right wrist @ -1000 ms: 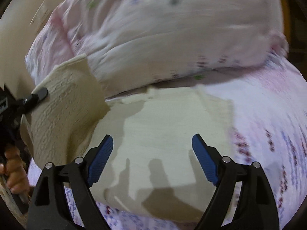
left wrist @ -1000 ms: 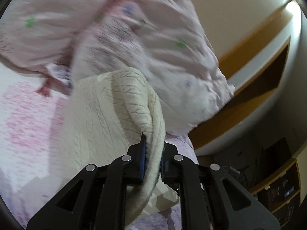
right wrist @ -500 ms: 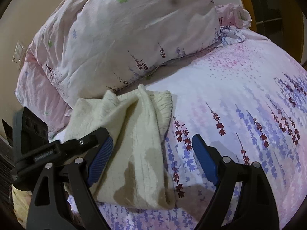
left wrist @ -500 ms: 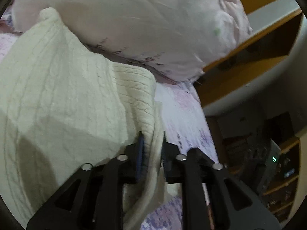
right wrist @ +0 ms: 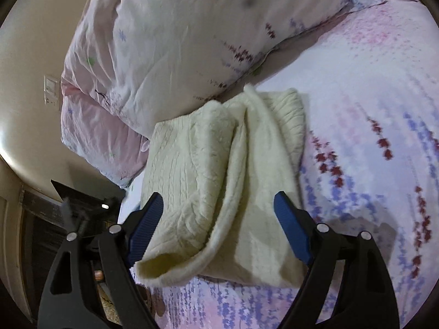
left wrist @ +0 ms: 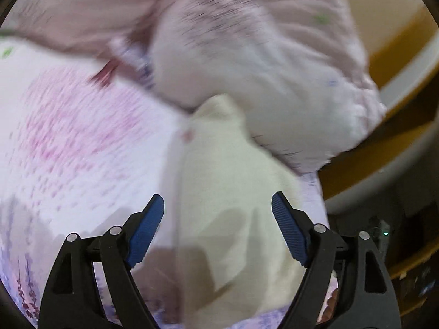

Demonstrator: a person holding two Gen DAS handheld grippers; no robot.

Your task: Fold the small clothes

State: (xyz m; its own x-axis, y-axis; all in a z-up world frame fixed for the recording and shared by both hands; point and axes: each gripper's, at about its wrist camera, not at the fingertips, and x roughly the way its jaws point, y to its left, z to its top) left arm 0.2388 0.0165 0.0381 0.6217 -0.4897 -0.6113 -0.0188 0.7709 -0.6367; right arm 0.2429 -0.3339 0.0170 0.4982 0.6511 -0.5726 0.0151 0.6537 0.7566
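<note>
Looking along our right claw [right wrist: 218,219], we see a cream cable-knit sweater [right wrist: 219,181] lying folded on the bed sheet [right wrist: 370,137], a thick soft bundle with ribbed knit at its far end and a rolled, tube-like fold along its near edge. Its far end lies against a plump, wrinkled pillow [right wrist: 178,41] printed with small lavender sprigs; the sheet is pale, smooth cotton with pink and purple flower stems. The right claw hangs above the sweater with its blue ridged pads spread wide, gripping nothing.

Our left claw [left wrist: 218,227] is likewise spread wide and empty, its blue pads standing to either side of the sweater [left wrist: 233,178] in the left wrist view. That view is smeared with motion blur, so the knit reads only as a pale cream shape narrowing toward the pillow [left wrist: 260,68]. The flowered sheet [left wrist: 82,142] shows to the left, and a curved wooden bed frame [left wrist: 378,159] to the right.
</note>
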